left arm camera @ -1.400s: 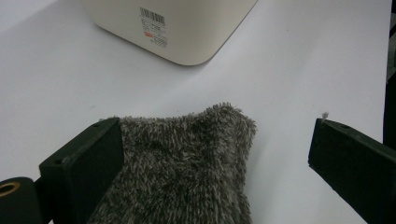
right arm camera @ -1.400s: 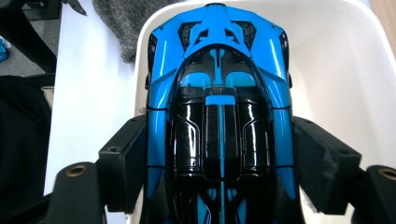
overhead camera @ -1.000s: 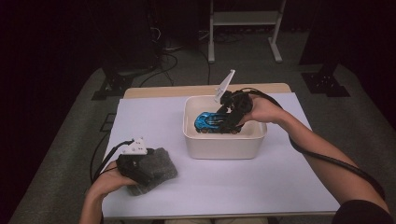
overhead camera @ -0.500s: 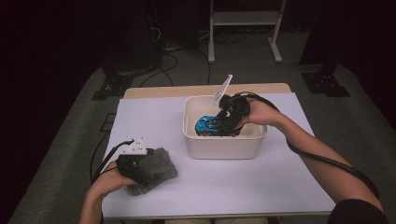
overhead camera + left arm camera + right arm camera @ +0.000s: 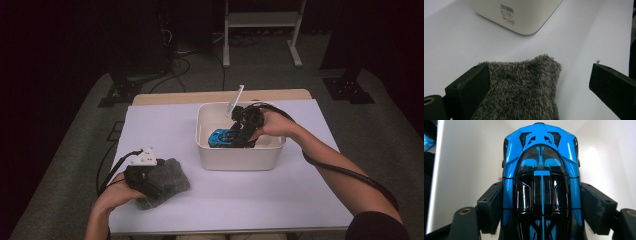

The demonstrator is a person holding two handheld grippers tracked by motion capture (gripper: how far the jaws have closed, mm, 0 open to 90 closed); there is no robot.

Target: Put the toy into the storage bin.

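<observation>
A blue and black toy car is clamped by its sides between the jaws of my right gripper. In the high view the car hangs nose-left inside the white bin, with the right gripper reaching in from the right. A grey fuzzy cloth lies at the front left of the table. My left gripper rests over it. In the left gripper view the cloth sits between the wide-apart jaws, touching one of them and clear of the other, under the left gripper.
The bin's outer wall with a barcode label stands just beyond the cloth. White paper covers the table. A cable trails from each gripper. Dark floor, stands and cables lie behind the table.
My right gripper has sunk a little deeper into the bin with the car. The left hand and the cloth have stayed put.
</observation>
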